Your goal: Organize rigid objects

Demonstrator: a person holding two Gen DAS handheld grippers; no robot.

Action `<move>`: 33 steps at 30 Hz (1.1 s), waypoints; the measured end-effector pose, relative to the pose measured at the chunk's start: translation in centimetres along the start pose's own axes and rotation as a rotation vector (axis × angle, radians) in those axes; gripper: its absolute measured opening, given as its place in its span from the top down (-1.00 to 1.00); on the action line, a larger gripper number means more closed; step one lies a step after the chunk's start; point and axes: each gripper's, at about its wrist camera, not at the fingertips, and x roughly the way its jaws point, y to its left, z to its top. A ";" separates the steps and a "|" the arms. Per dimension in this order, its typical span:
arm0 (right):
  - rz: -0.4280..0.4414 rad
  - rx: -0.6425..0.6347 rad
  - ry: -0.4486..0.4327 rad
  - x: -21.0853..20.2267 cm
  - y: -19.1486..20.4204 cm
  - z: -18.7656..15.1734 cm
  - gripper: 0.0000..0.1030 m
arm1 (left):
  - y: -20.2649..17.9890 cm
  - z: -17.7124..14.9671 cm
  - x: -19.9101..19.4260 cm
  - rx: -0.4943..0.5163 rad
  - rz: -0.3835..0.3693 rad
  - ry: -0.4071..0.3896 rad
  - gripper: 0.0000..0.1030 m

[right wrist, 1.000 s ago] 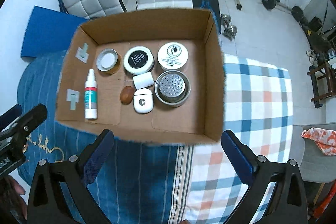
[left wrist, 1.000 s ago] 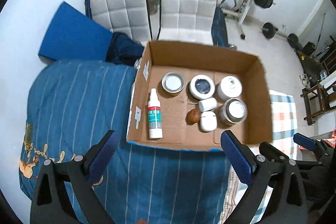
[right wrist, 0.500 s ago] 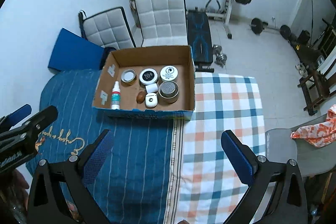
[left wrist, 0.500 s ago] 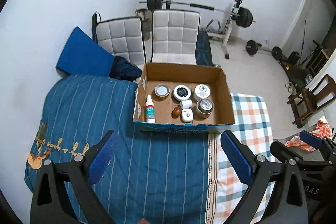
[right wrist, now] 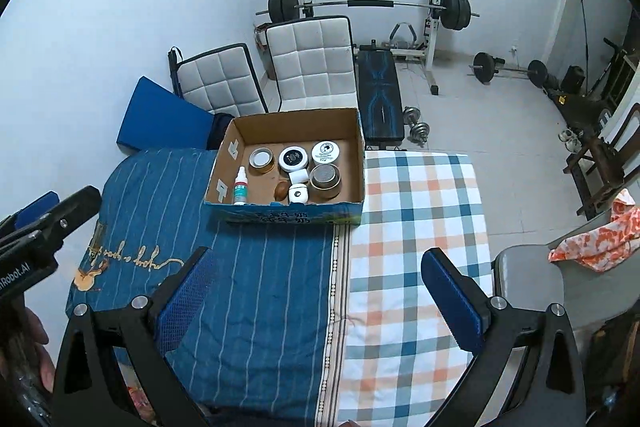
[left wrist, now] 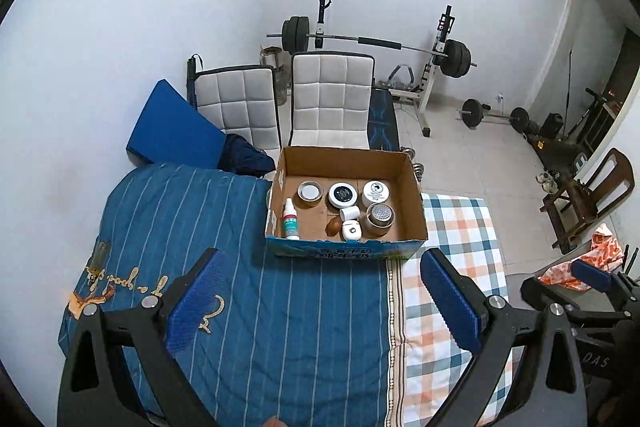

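An open cardboard box stands on the bed at its far edge. It holds a white spray bottle, a brown oval piece, several round tins and jars, a metal mesh-topped cup and small white cases. My left gripper is open and empty, well back from the box. My right gripper is open and empty, also well back from it.
A blue striped sheet and a checked sheet cover the bed. Two white padded chairs, a blue mat and a weight bench with barbell stand beyond. A grey chair is at the right.
Both grippers have pulled far back and up from the box, which now looks small and distant. Both stay open and empty.
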 end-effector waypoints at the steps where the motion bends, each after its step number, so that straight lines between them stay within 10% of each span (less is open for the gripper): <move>1: -0.015 0.000 -0.009 -0.2 -0.1 0.0 -1.00 | 0.0 -0.1 -0.1 0.000 -0.001 0.000 -0.94; 33: -0.055 0.000 -0.079 -1.4 0.0 2.5 -1.00 | -0.7 0.0 0.3 0.022 -0.005 -0.005 -0.94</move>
